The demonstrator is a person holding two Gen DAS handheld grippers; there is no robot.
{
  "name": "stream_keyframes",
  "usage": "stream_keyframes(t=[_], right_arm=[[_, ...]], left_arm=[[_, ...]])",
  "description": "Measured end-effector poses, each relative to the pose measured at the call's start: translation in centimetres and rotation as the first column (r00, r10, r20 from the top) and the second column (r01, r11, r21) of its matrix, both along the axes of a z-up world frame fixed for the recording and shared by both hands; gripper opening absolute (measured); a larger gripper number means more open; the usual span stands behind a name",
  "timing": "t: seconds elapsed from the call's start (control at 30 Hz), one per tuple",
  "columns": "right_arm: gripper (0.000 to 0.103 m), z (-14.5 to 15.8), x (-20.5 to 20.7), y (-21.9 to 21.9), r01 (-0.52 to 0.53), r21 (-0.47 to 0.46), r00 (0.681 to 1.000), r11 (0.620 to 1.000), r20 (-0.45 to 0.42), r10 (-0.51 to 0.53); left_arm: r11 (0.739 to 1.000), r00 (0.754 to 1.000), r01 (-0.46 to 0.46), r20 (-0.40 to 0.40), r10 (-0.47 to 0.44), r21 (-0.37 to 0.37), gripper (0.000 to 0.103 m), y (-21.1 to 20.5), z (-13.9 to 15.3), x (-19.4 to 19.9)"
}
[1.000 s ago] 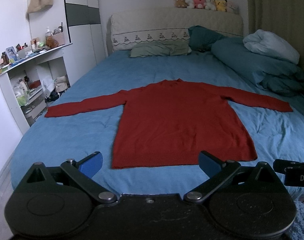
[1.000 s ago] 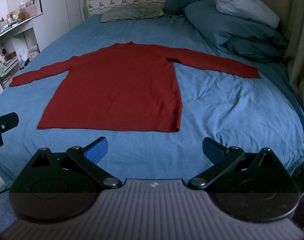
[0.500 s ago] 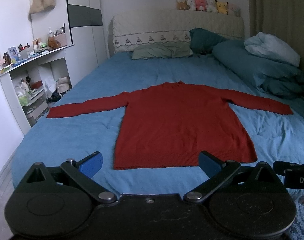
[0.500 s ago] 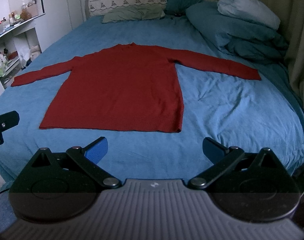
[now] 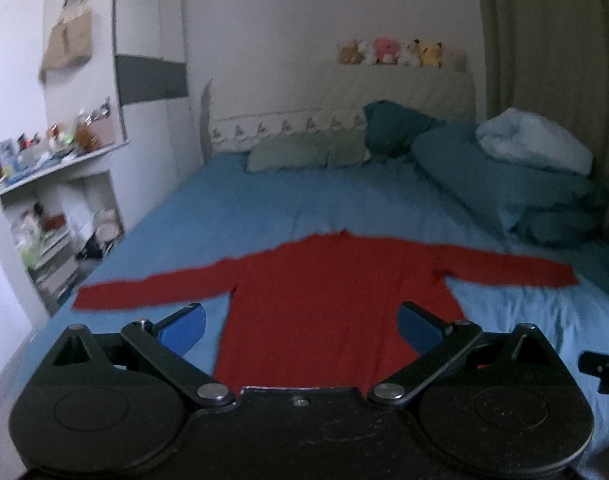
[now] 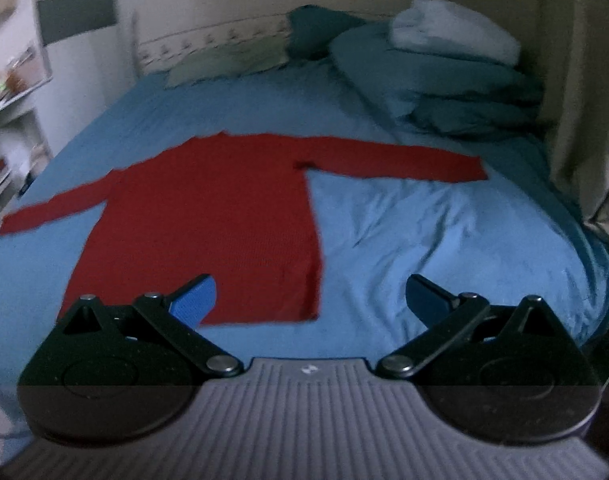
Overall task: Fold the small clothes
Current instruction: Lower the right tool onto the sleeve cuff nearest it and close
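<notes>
A red long-sleeved sweater (image 5: 332, 292) lies flat on the blue bed, front up, both sleeves spread out sideways; it also shows in the right wrist view (image 6: 224, 216). My left gripper (image 5: 302, 326) is open and empty, held above the sweater's lower half near the hem. My right gripper (image 6: 312, 294) is open and empty, over the sweater's lower right corner and the bare sheet beside it. Both views are blurred.
The bed's blue sheet (image 6: 424, 240) surrounds the sweater. Pillows and a folded duvet (image 5: 516, 176) are piled at the back right. A cluttered white shelf unit (image 5: 52, 208) stands left of the bed. A curtain (image 6: 584, 80) hangs at the right.
Both grippers have moved forward and tilted up, so the sweater's hem now lies under the fingers instead of ahead of them. Both stay open.
</notes>
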State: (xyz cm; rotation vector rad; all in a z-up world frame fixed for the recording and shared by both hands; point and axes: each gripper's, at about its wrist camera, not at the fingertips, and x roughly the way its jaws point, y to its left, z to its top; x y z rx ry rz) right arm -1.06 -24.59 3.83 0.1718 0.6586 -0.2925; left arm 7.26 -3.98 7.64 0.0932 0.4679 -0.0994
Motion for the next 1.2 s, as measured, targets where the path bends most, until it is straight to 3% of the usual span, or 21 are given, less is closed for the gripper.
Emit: stream_keyframes(t=[0.17, 0.3, 0.63, 0.77, 1.0, 1.2], right_arm=[[0.103, -0.8, 4.8, -6.2, 0.108, 0.037, 0.994, 0.993, 0.012, -0.108], [0.103, -3.0, 10.1, -11.4, 0.195, 0.079, 0.980, 0.978, 0.016, -0.197], [0.103, -12.9, 23.5, -23.7, 0.368, 0.107, 0.928, 0.924, 0.024, -0.373], [0.103, -16.2, 26.4, -27.5, 0.413, 0.168, 0.903, 0.895, 0.053, -0.427], [0.103, -20.9, 29.0, -33.3, 0.519, 0.270, 0.833, 0.811, 0.052, -0.551], [0.082, -22.5, 30.6, -35.4, 0.569, 0.211, 0.802, 0.795, 0.073, -0.593]], left_arm=[[0.998, 0.999, 0.051, -0.001, -0.051, 0.026, 0.103, -4.1, 0.3, 7.8], [0.994, 0.994, 0.104, -0.026, -0.104, 0.033, 0.103, -8.0, -1.5, 15.7], [0.978, 0.965, 0.210, -0.162, -0.208, -0.002, 0.103, -19.6, -11.9, 35.8], [0.976, 0.947, 0.216, -0.245, -0.209, 0.004, 0.103, -23.2, -16.2, 40.2], [0.977, 0.902, 0.213, -0.389, -0.186, 0.028, 0.103, -27.5, -21.2, 44.8], [0.980, 0.846, 0.192, -0.515, -0.141, 0.047, 0.103, -29.3, -24.7, 48.0]])
